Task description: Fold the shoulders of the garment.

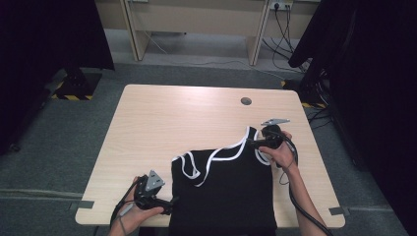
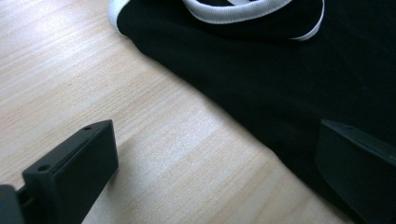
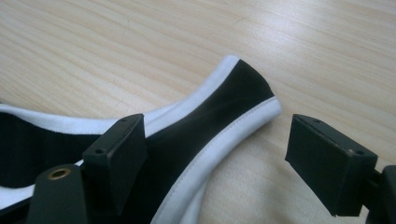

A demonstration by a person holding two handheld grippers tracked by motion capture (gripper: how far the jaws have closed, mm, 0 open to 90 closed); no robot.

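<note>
A black sleeveless top (image 1: 223, 191) with white trim lies flat on the near half of the wooden table (image 1: 187, 113). Its hem hangs at the front edge and its straps point away from me. My left gripper (image 1: 172, 201) rests by the top's lower left edge, open; in the left gripper view its jaws (image 2: 215, 163) straddle bare wood and the black cloth (image 2: 280, 84). My right gripper (image 1: 253, 143) is at the right shoulder strap (image 1: 251, 132). Its jaws (image 3: 215, 154) stand open, with the white-edged strap (image 3: 224, 107) lying between them, unpressed.
A round cable hole (image 1: 246, 101) sits in the table's far right part. Black curtains hang at both sides. A pale desk frame (image 1: 196, 29) stands behind, and cables (image 1: 314, 78) trail on the floor at the right.
</note>
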